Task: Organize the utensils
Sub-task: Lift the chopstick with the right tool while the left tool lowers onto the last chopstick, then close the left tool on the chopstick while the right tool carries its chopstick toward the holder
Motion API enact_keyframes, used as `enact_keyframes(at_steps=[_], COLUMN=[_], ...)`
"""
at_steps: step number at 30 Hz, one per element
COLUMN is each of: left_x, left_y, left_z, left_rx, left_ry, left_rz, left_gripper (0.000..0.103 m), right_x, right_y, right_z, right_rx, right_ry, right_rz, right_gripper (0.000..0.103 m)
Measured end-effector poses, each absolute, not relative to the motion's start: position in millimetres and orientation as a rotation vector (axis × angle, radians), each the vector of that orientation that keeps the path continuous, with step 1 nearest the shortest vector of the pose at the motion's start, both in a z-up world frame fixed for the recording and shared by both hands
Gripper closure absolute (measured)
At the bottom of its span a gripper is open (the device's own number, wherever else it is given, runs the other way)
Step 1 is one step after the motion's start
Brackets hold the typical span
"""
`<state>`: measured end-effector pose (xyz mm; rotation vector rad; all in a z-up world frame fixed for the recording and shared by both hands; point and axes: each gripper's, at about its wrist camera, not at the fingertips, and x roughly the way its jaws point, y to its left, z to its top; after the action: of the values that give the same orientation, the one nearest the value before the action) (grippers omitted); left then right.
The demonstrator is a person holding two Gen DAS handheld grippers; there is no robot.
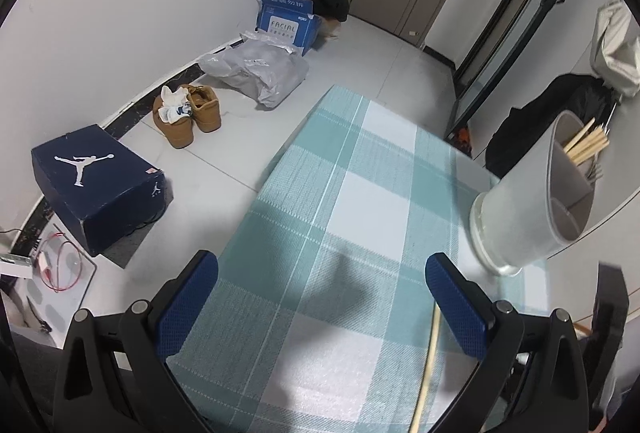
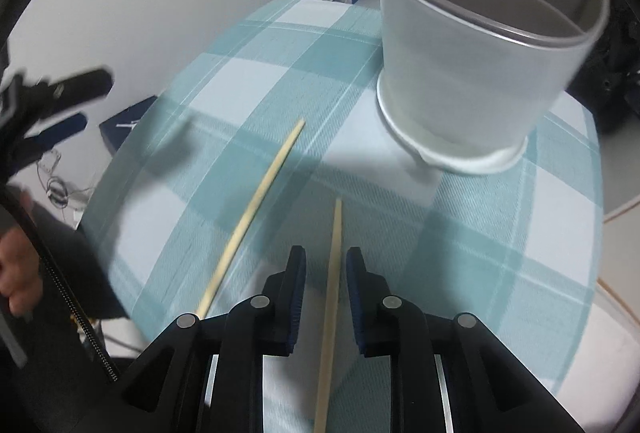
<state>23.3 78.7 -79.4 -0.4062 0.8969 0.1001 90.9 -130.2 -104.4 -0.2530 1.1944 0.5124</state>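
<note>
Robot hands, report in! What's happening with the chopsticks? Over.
Left gripper open, empty. Right gripper open around one chopstick. Second chopstick loose on tablecloth. Holder ahead, unobstructed.

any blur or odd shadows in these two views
Left wrist view: sharp, strong fisheye bending of the floor and walls, a soft dark shadow on the checked tablecloth between the open left gripper fingers. Right wrist view: motion smear on the loose chopstick and on the other gripper at the left edge.

My right gripper [image 2: 326, 269] low over the checked tablecloth [image 2: 500, 233], pads parted with a gap either side of one chopstick [image 2: 334, 265], a second chopstick [image 2: 256, 209] lying to its left, grey divided utensil holder [image 2: 472, 73] beyond, my left gripper [image 2: 60, 105] blurred at the left edge
</note>
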Motion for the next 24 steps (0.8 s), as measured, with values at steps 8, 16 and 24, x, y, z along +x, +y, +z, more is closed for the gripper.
enact_keyframes(at_steps=[8,16,24], left_x=[21.1,23.6,27.6], left_y=[64.1,34.6,8.0], left_z=[-83.6,-91.6,-94.4], left_rx=[-0.301,-0.187,-0.089], left_ry=[0.906,0.948,0.985], left_rz=[0.122,0.066,-0.001], left_gripper=[0.001,0.001,0.001], right_x=[98.7,100.1,96.1], right_y=[-127.2,-161.5,-211.0], right_z=[-108.0,-83.1,-56.6], right_rx=[-0.242,-0.016,0.17], right_ry=[1.149,1.07,0.982], right_rz=[0.519,0.541,0.52], right_gripper=[0.099,0.099,0.099])
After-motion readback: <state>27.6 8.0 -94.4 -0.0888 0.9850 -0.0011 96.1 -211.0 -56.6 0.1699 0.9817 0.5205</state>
